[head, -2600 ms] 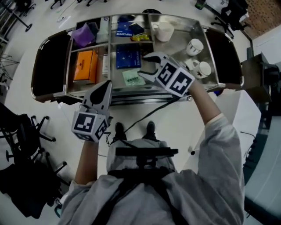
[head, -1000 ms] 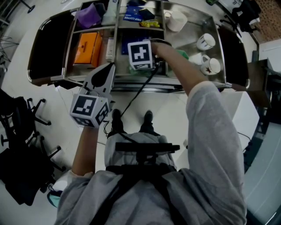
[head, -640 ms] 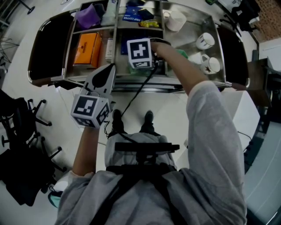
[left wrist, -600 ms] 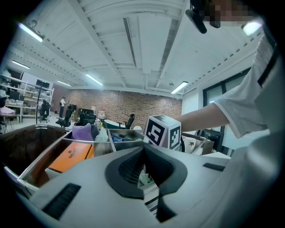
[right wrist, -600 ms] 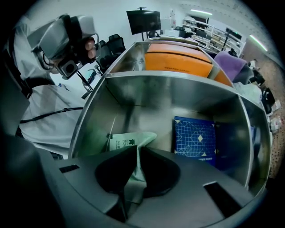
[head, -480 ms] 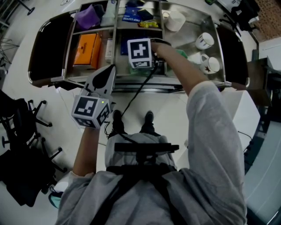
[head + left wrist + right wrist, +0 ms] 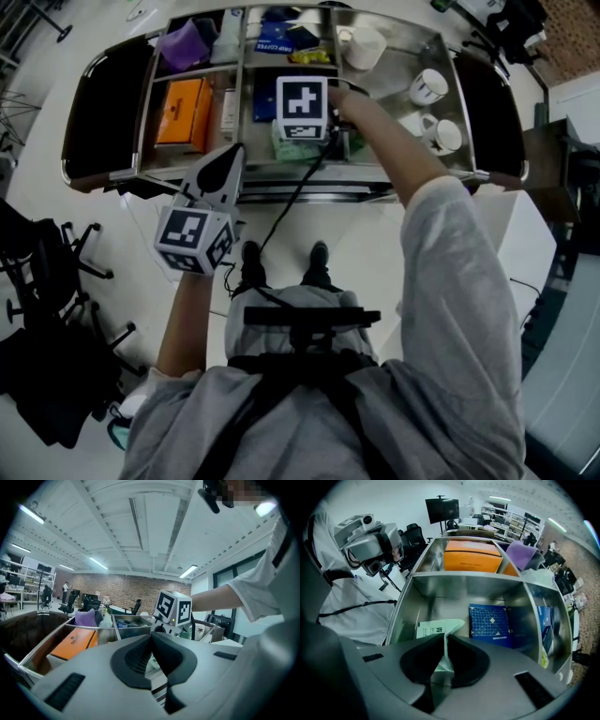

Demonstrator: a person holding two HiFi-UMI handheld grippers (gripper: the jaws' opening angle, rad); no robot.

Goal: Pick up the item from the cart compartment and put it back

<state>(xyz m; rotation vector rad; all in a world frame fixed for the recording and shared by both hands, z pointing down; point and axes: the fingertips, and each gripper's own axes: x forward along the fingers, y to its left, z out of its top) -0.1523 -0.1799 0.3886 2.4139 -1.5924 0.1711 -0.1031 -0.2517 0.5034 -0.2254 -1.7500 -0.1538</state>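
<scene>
right gripper (image 7: 445,641): jaws have just been closing, now pinching the pale green packet (image 7: 439,631) by its edge over the cart compartment (image 7: 454,599). pick-up looking secured, return pending. left gripper (image 7: 151,638): jaws resting together, holding nothing.

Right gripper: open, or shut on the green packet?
Shut on the green packet: the right gripper has just been closing and its jaws pinch the packet's raised edge in the right gripper view.
</scene>
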